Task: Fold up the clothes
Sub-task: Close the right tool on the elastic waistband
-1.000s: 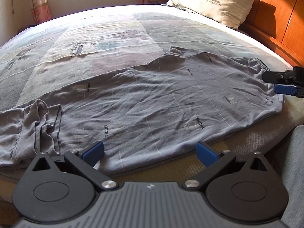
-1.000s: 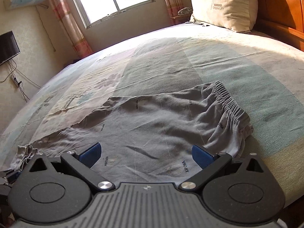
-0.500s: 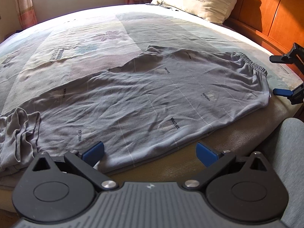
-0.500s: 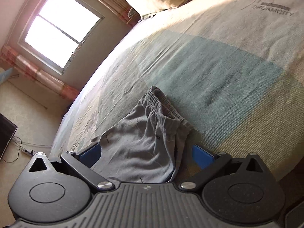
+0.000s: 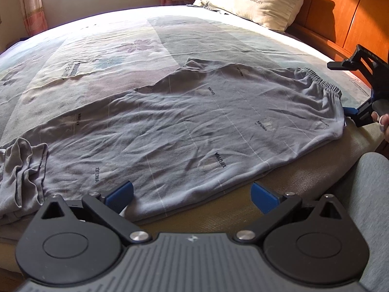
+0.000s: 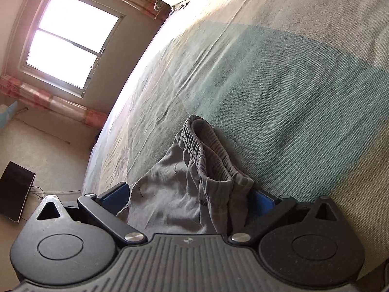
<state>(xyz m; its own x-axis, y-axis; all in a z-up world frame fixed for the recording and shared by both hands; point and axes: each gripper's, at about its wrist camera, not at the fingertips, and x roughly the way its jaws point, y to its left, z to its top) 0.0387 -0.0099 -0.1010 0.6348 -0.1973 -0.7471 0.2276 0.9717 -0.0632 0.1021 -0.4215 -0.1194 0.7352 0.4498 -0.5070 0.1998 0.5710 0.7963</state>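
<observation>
The left gripper (image 5: 192,193) is hovering with its jaws spread wide over the near hem of the grey trousers (image 5: 194,126), gripping nothing. The trousers are lying flat across the bed (image 5: 206,36), one leg end bunching into folds at the left. The right gripper (image 6: 188,194) is sitting turned on its side, jaws apart, with the elastic waistband (image 6: 206,150) lying between its fingers; from the left wrist view it is showing at the waistband corner by the bed's edge. A pillow (image 5: 257,0) is resting against the wooden headboard (image 5: 345,17).
</observation>
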